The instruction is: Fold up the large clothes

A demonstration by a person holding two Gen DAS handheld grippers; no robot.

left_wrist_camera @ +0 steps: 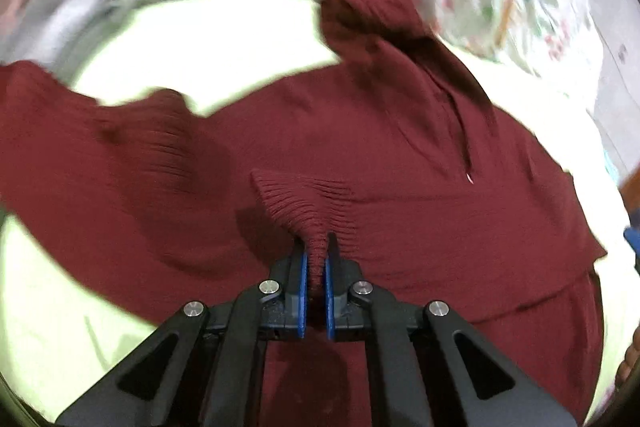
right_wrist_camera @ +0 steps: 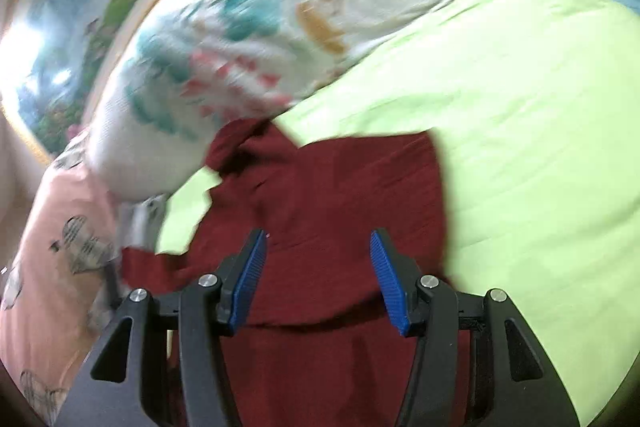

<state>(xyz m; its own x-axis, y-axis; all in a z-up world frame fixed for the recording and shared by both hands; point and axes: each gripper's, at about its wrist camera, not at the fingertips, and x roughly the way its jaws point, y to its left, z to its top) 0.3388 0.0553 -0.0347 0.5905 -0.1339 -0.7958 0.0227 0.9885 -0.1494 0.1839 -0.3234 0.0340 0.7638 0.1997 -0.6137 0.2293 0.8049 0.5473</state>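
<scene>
The maroon hoodie (left_wrist_camera: 400,155) lies spread across the lime-green sheet (left_wrist_camera: 224,39), filling the middle of the left wrist view, its hood up at the top centre and a drawstring trailing down at centre right. The left gripper (left_wrist_camera: 316,255) at bottom centre is clamped tight on a ribbed cuff (left_wrist_camera: 308,203), the knit bunched between its blue pads. In the right wrist view the hoodie (right_wrist_camera: 340,187) sits centre and lower centre; the right gripper (right_wrist_camera: 316,267) hangs above it with its jaws parted about halfway, nothing between them. A patterned quilt (right_wrist_camera: 248,27) crowds the upper left, a pink pillow (right_wrist_camera: 52,239) at the left edge
</scene>
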